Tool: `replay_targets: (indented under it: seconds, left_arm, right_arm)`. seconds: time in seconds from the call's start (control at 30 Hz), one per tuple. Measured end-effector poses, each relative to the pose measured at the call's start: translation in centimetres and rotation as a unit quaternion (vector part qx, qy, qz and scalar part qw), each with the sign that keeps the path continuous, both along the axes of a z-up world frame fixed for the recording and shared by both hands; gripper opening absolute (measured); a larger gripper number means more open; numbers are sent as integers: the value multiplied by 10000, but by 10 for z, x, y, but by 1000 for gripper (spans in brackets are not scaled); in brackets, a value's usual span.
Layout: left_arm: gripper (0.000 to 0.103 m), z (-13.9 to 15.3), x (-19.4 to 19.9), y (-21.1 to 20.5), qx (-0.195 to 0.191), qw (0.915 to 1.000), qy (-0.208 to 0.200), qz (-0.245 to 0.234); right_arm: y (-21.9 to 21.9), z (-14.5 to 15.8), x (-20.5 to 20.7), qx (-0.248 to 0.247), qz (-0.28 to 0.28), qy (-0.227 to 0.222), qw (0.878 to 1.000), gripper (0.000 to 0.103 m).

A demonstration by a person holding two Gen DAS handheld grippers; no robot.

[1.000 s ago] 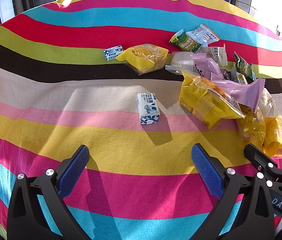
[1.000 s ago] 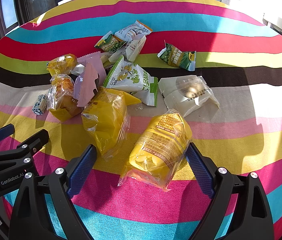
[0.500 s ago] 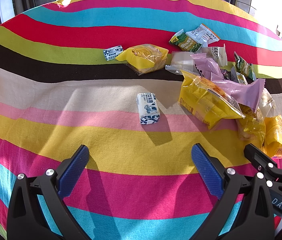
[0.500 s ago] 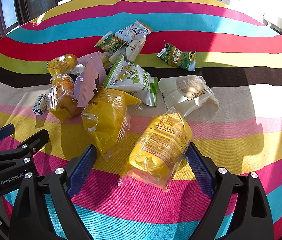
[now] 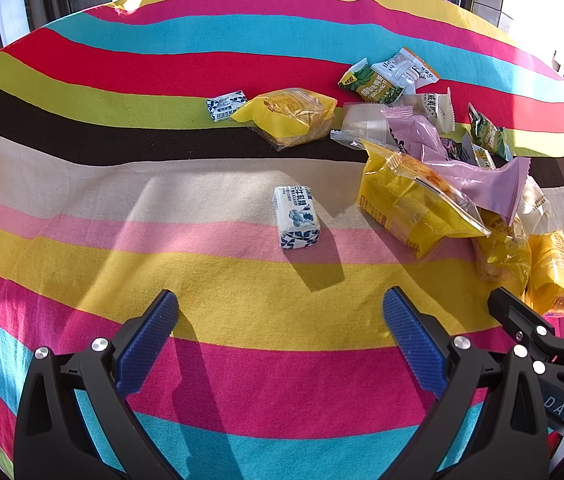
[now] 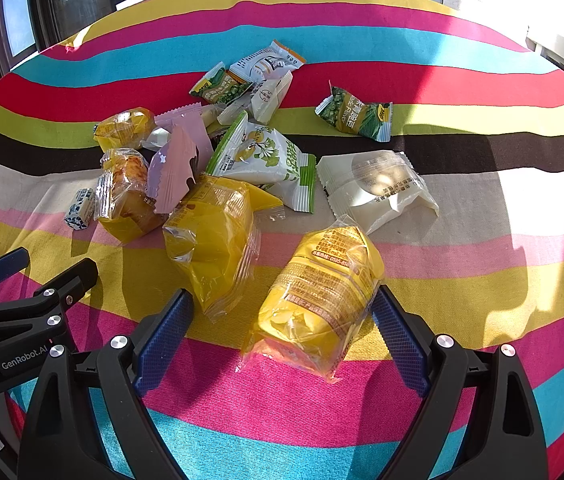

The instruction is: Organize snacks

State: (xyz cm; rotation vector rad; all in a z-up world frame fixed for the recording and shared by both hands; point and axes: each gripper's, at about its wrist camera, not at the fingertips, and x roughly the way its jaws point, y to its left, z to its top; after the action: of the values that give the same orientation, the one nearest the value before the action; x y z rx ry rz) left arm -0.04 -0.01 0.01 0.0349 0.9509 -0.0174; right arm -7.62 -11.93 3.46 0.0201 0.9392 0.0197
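A yellow cake packet [image 6: 318, 300] lies between the spread fingers of my right gripper [image 6: 278, 336], touching the right pad [image 6: 398, 344], on the striped cloth [image 6: 462, 280]. The other snacks [image 6: 242, 152] are heaped just beyond the left finger. My left gripper [image 5: 282, 340] is spread wide too and holds nothing, with a small blue-white candy [image 5: 296, 222] ahead of its fingers.
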Motion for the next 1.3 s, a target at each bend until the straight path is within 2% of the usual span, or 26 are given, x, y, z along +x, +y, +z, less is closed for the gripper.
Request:
replay_targets:
  seconds: [0.33, 0.47, 0.53, 0.63, 0.73, 0.83, 0.9, 0.97, 1.07, 1.13, 1.23, 1.3]
  left_arm:
    - [102, 0, 0, 0, 1, 10000, 0, 0]
    - [102, 0, -2, -1, 6, 10000, 0, 73]
    - [102, 0, -5, -2, 0, 10000, -1, 91]
    - [102, 2, -8, 2, -8, 10000, 1, 63]
    - [102, -1, -4, 1, -6, 10000, 2, 57]
    - [102, 0, -3, 1, -10, 9999, 108, -93]
    - [102, 1, -3, 4, -61, 9991, 274, -312]
    - [102, 4, -16, 15, -241, 9988, 308, -282]
    - [102, 6, -45, 36, -465, 9983, 195, -302]
    - [102, 8, -68, 51, -340, 9993, -25, -158]
    - [102, 18, -95, 75, -677, 9971, -357, 47]
    - [102, 22, -101, 83, -817, 9956, -426, 183]
  right_arm:
    - [6, -4, -3, 0, 37, -1, 10000, 87]
    - [3, -1, -1, -19, 741, 327, 9967, 87]
    - [-7, 1, -2, 204, 868, 320, 9955, 87]
    - [-24, 2, -6, 824, 941, 343, 9916, 87]
    - [-36, 17, -13, 1118, 909, 34, 9896, 87]
    - [-31, 25, -11, 978, 1012, -57, 9900, 87]
    - [-24, 26, -7, 610, 1047, 12, 9926, 86]
    - [-28, 32, -8, 409, 997, -128, 9941, 87]
    - [-53, 31, -15, 701, 851, -108, 9938, 87]
    - [-66, 23, -19, 630, 704, -14, 9955, 87]
    - [-76, 13, -22, 886, 699, 68, 9936, 87]
    - [-69, 13, -21, 768, 790, 75, 9939, 87]
